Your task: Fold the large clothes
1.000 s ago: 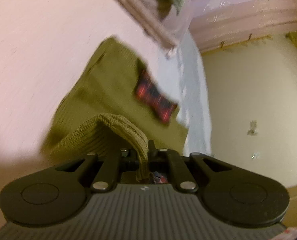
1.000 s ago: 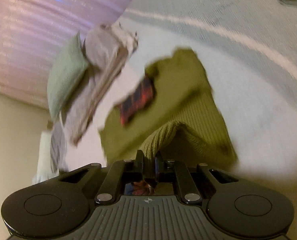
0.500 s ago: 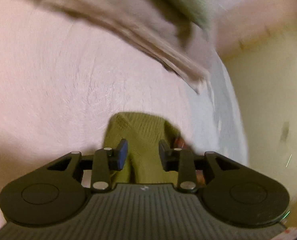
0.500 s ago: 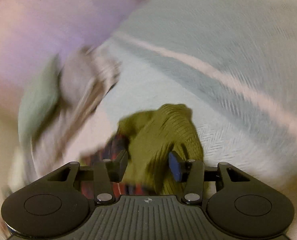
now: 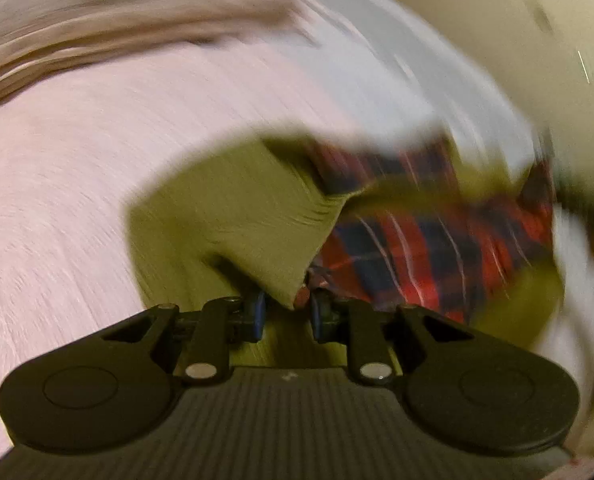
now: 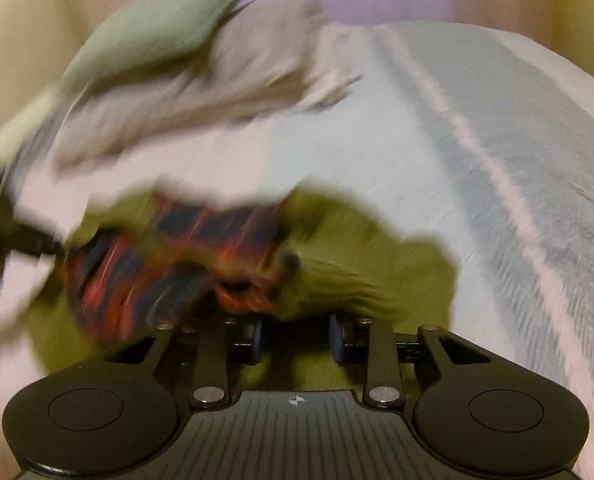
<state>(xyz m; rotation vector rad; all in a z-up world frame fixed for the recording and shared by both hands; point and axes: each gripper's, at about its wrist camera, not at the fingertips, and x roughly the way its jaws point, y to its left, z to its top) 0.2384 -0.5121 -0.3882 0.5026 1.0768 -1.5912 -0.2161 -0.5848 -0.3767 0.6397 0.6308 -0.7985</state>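
An olive green knit garment with a red and navy plaid lining lies bunched on the bed. My left gripper is open low over it, and a folded corner of the olive fabric pokes between its blue pads without being clamped. In the right wrist view the same garment spreads under my right gripper, which is open with a wide gap. The plaid lining shows to its left. Both views are smeared by motion.
The bed cover is pale pink with light blue stripes and a pink band. A pile of grey-beige clothes and a green cushion sit at the far side. A cream wall lies beyond the bed.
One second ago both grippers were shut on a raised fold of the olive garment. They let go half a second ago and have since swung, with more plaid lining now showing.
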